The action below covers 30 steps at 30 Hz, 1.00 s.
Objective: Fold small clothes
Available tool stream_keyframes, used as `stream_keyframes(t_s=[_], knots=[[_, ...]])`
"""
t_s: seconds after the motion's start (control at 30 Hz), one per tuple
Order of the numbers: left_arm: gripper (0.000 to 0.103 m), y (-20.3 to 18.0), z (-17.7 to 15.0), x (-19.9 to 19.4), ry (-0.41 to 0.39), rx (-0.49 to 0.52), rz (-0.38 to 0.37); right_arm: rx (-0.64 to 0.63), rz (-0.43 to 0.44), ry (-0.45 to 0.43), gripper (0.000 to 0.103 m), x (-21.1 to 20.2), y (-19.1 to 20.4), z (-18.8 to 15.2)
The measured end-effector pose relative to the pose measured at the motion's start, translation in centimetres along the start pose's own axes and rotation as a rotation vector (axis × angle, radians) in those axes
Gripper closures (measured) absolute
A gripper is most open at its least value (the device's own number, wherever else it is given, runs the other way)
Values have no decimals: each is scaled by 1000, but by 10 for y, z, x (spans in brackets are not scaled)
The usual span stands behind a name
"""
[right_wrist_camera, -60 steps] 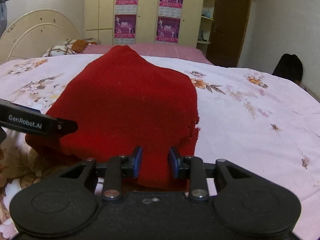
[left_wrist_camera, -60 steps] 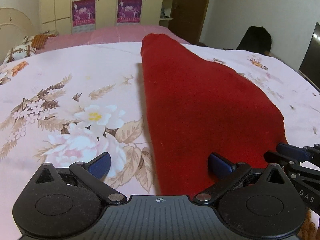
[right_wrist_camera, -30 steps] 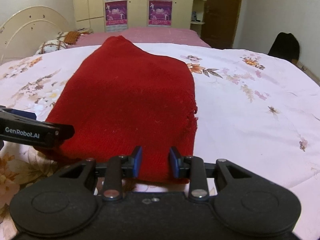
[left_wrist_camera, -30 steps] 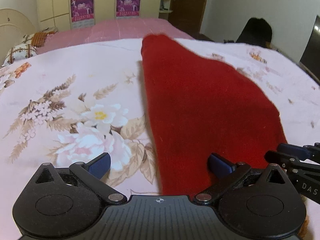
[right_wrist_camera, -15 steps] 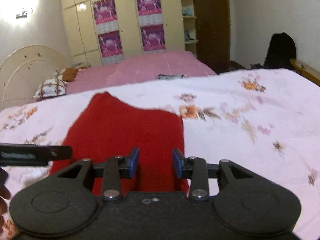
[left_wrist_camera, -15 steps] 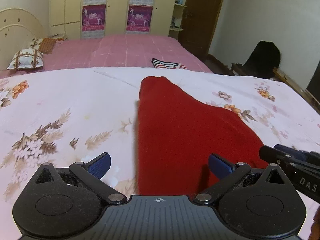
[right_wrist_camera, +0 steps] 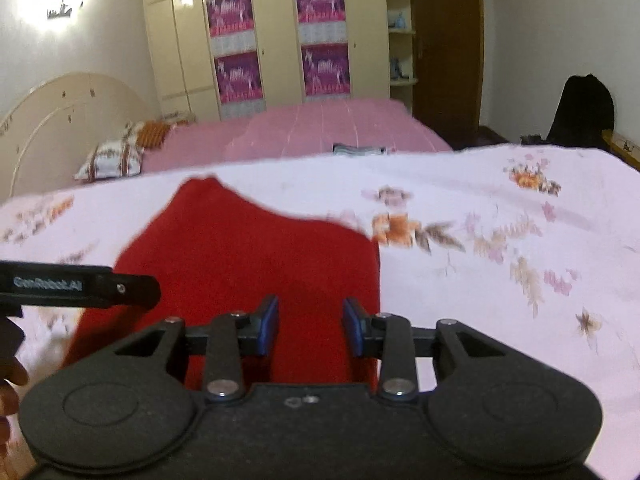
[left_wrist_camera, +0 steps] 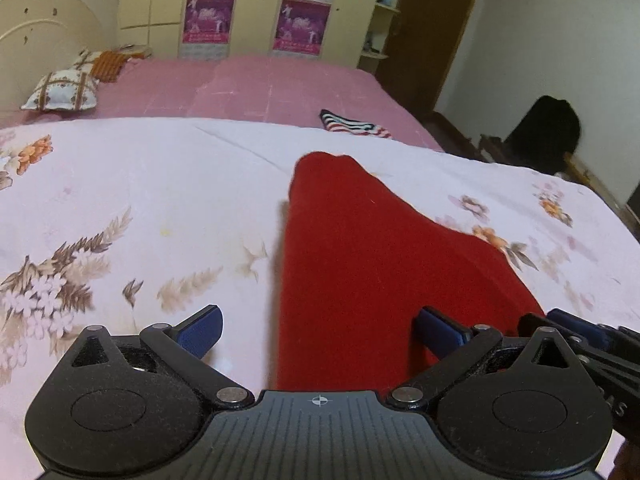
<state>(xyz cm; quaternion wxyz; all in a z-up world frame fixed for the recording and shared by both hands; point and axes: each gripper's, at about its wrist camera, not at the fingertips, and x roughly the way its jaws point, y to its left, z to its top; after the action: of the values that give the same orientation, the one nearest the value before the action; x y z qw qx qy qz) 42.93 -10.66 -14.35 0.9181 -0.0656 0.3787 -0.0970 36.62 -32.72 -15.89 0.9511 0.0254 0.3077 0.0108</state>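
Note:
A red knit garment [left_wrist_camera: 380, 264] lies flat on the floral sheet [left_wrist_camera: 120, 184], its narrow end pointing away from me. My left gripper [left_wrist_camera: 320, 322] hovers over the garment's near left edge, jaws wide open and holding nothing. My right gripper [right_wrist_camera: 311, 320] is over the near right part of the garment [right_wrist_camera: 248, 248]. Its jaws stand a narrow gap apart, red cloth shows in that gap, and the pads do not press on it. The right gripper's tip [left_wrist_camera: 580, 332] shows at the lower right of the left view, and a left finger [right_wrist_camera: 80, 284] at the left of the right view.
Beyond the floral sheet is a pink bedspread [left_wrist_camera: 248, 88] with a folded striped item [left_wrist_camera: 354, 126] and pillows [left_wrist_camera: 60, 90]. A wardrobe [right_wrist_camera: 280, 40] stands behind, a black bag [left_wrist_camera: 544, 132] at the right wall. Part of a hand [right_wrist_camera: 8, 380] shows at the lower left.
Both views have shifted: more of the pink bed and wardrobe shows, and the striped item has come into view. The garment keeps its place beside the printed flowers. Both jaws look unchanged.

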Motion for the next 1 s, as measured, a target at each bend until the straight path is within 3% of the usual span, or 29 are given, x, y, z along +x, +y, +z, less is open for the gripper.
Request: stream_keyframes(t_s=[0.13,0.27,0.4,0.7,0.83,0.9,0.97,1.0], knots=[[0,5,12,19,21,-41,10,-21,-10,5,69,22,1,14],[0,7,17,36,28,-47,13,37,-18,-3,67,42,-7,24],[0,6,17,44,36,-53,11,-16,-56,75,67,69,-4,18],[0,6,17,40,47,-50,8,-12,-43,56,66,67,-8,13],[0,8,15,33,69,-67,-16,3,-41,53,60,59,-9,15],[0,9,11,29,73,-62,-24,17,-43,49,51,54,-11,16],[0,9,8,25,78,-59,-35,41,-39,49,35,48,-16,16],[0,11,6,23,82,-61,-43,59,-29,51,35,46,-19,16]])
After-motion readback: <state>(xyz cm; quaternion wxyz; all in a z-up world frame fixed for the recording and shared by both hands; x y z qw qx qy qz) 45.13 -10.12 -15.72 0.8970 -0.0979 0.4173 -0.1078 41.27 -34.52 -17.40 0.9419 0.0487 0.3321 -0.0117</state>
